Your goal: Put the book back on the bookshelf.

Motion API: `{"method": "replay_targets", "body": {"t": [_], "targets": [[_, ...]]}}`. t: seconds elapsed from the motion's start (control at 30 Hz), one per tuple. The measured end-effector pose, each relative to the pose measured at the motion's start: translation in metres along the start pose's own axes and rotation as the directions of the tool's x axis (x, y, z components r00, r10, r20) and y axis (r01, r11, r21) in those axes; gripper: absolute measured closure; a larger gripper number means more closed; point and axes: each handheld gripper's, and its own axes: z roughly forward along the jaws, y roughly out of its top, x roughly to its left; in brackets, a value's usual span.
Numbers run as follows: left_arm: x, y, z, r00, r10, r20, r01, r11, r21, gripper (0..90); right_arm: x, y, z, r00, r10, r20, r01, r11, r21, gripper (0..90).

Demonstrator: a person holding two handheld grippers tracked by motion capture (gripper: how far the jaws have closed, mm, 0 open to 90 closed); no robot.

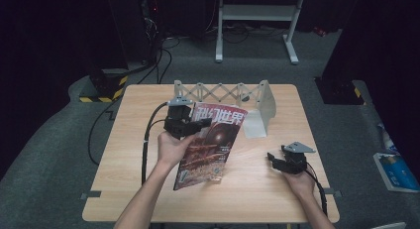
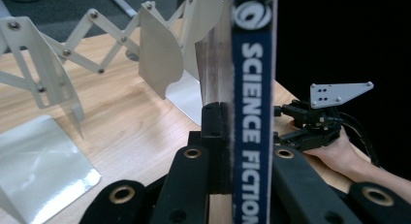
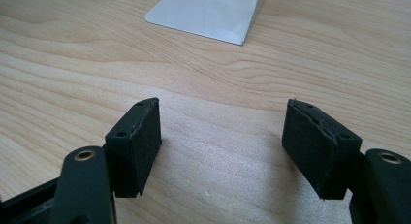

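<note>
Left hand-held gripper is clamped on the spine of the magazine, holding it tilted above the middle of the counter just near of the folding rack, while the right hand-held gripper sits wide open and empty at the near right.

**Print on the magazine**

The magazine clamped upright between the left tool's jaws reads "SCIENCE FICTIO…" in white down its blue spine, under a round white logo. Large white Chinese characters head its cover, seen from above.
</note>
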Motion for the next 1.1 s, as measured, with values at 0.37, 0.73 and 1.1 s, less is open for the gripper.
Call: {"method": "replay_targets", "body": {"t": [0.37,0.73,1.1], "targets": [[0.010,0.005,-0.011,0.9992,-0.007,-0.040,0.007,1.0000,-0.002,83.9,0.001,0.000,0.000,1.0000,0.002,0.002,-0.002,1.0000,0.002,30.4],[0.021,0.010,-0.020,0.9965,-0.013,-0.083,0.012,0.9999,-0.004,84.0,0.001,0.000,0.000,1.0000,0.001,0.002,-0.001,1.0000,0.004,30.6],[0.032,0.020,-0.037,0.9886,-0.023,-0.149,0.019,0.9994,-0.028,83.9,0.001,0.000,0.000,1.0000,-0.003,0.000,0.003,1.0000,0.001,30.6]]}}
